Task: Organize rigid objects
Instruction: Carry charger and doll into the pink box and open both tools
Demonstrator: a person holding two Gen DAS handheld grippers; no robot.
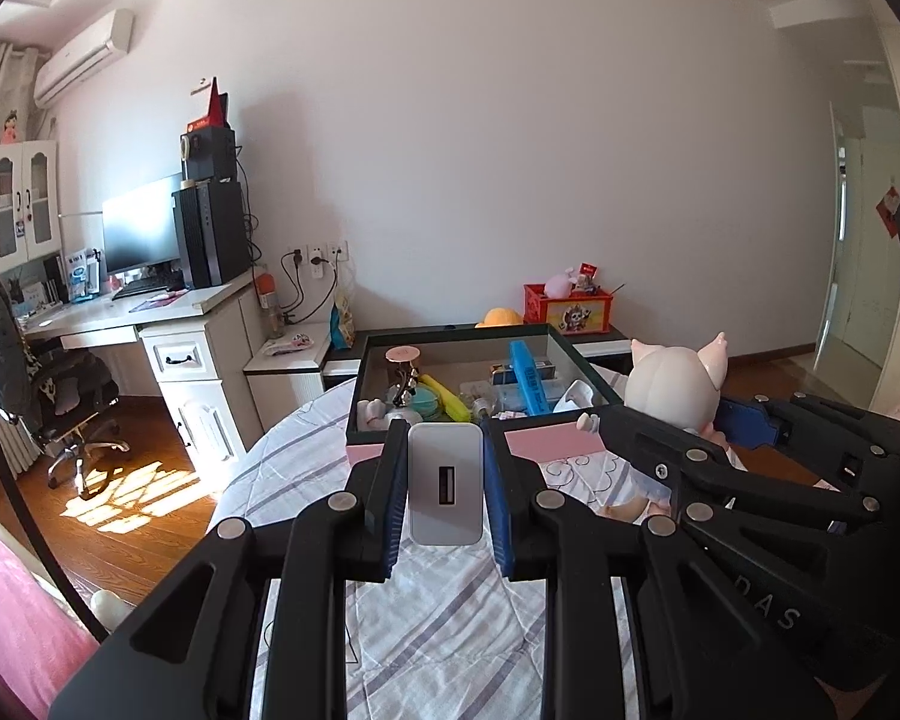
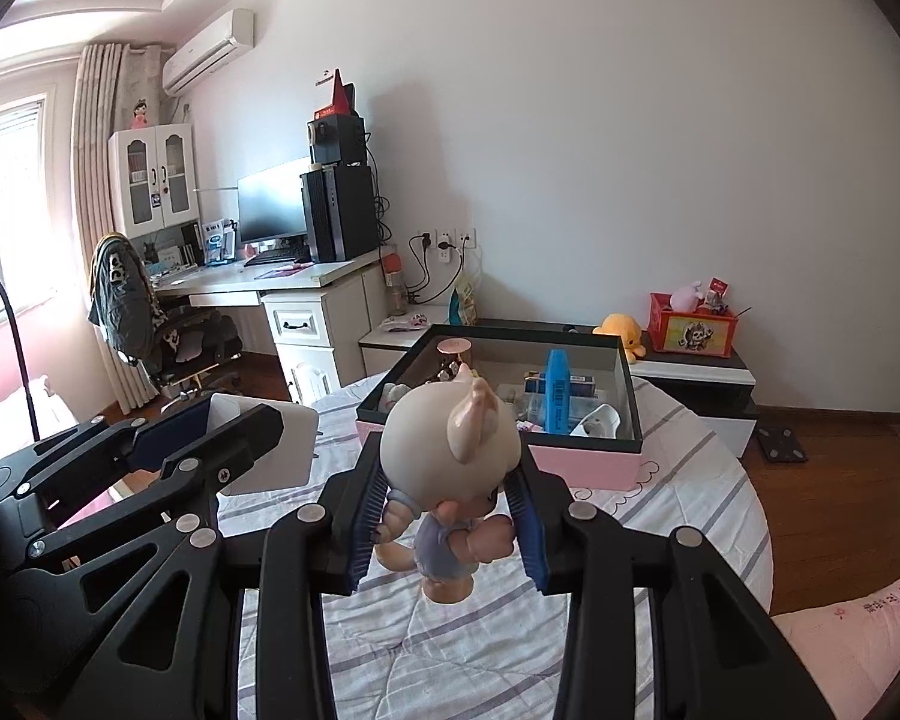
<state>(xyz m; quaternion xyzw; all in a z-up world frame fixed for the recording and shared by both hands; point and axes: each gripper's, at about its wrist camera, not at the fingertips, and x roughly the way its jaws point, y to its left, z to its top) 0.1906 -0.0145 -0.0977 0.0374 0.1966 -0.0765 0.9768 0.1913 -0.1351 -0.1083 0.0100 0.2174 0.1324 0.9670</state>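
On my left, the left gripper (image 1: 445,480) has its jaws drawn narrow around a white USB charger block (image 1: 445,483), its blue pads pressing both sides, the port facing my camera; the block hangs just above the striped bedspread (image 1: 426,618). Just ahead of it sits the open pink box with dark rim (image 1: 462,333), already holding a blue highlighter (image 1: 529,381), a yellow pen-like piece (image 1: 447,399), a small stand with a round pink top (image 1: 405,369) and other bits I cannot make out. To the right, my right gripper (image 2: 447,525) has its jaws clamped on a pale, big-headed figurine with pointed ears (image 2: 450,450), gripped at the body with its back to my camera. Its base (image 2: 447,588) appears clear of the bedspread, just short of the box's near wall (image 2: 588,468).
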